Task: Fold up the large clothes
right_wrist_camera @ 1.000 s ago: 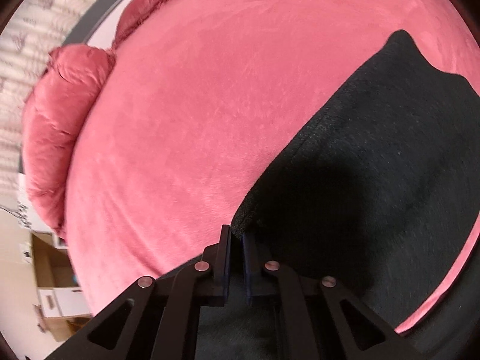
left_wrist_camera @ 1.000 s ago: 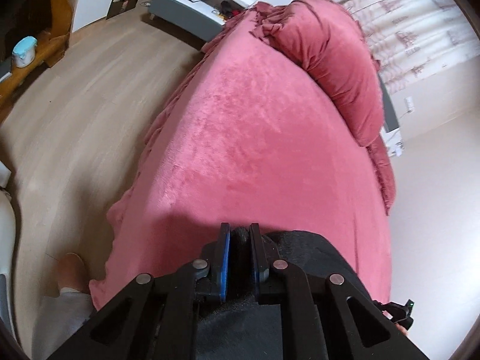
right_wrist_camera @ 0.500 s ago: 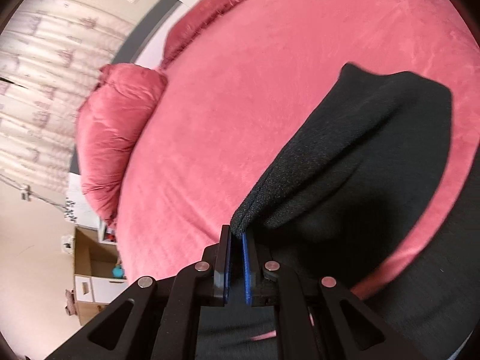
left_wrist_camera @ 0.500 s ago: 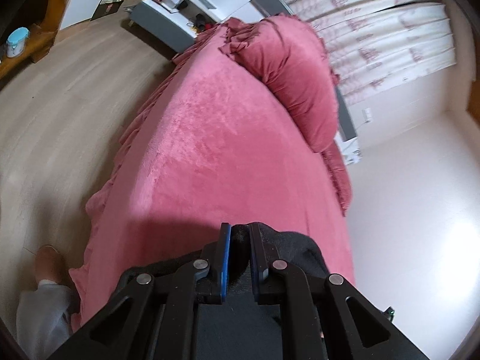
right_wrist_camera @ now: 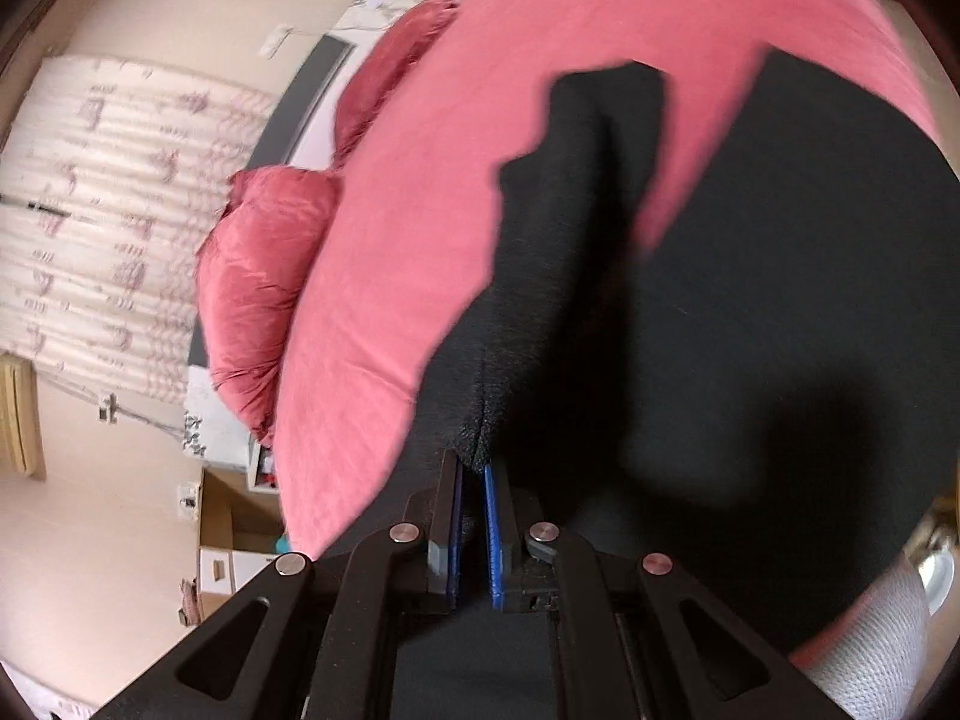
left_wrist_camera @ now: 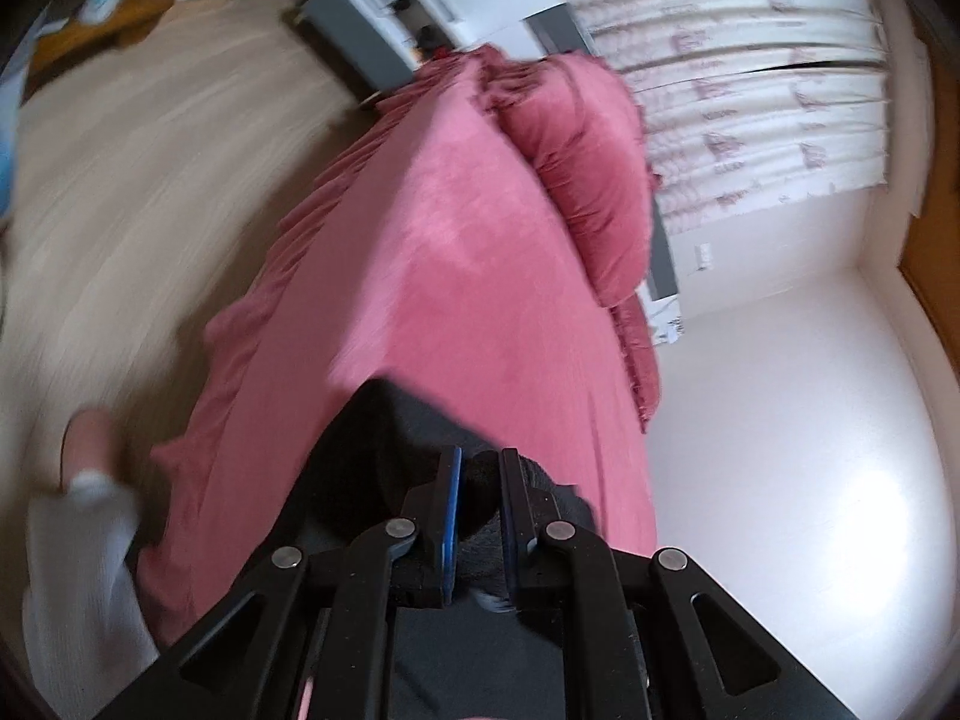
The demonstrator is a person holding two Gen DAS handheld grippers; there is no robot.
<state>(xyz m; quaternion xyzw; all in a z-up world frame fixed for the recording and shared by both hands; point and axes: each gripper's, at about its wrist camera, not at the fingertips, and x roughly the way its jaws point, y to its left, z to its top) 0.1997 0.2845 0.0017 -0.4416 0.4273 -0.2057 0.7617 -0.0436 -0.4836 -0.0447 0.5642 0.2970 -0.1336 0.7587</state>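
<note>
A large black garment (right_wrist_camera: 750, 312) hangs lifted above the pink bed (right_wrist_camera: 480, 120). My right gripper (right_wrist_camera: 472, 468) is shut on one edge of it, and the cloth drapes away to the right. My left gripper (left_wrist_camera: 478, 462) is shut on another bunched part of the black garment (left_wrist_camera: 384, 456), held above the bed (left_wrist_camera: 456, 276). The lower part of the garment is hidden behind the gripper bodies.
Pink pillows (left_wrist_camera: 588, 180) lie at the head of the bed by the curtains (left_wrist_camera: 750, 60). Wooden floor (left_wrist_camera: 150, 180) lies to the left, with my foot and white trouser leg (left_wrist_camera: 84, 480). A grey shelf (left_wrist_camera: 384, 18) stands beyond. Cardboard boxes (right_wrist_camera: 228, 558) stand by the wall.
Both grippers have risen with the garment. The cloth has come up off the bed and hangs more steeply. Both views have tilted toward the walls and curtains.
</note>
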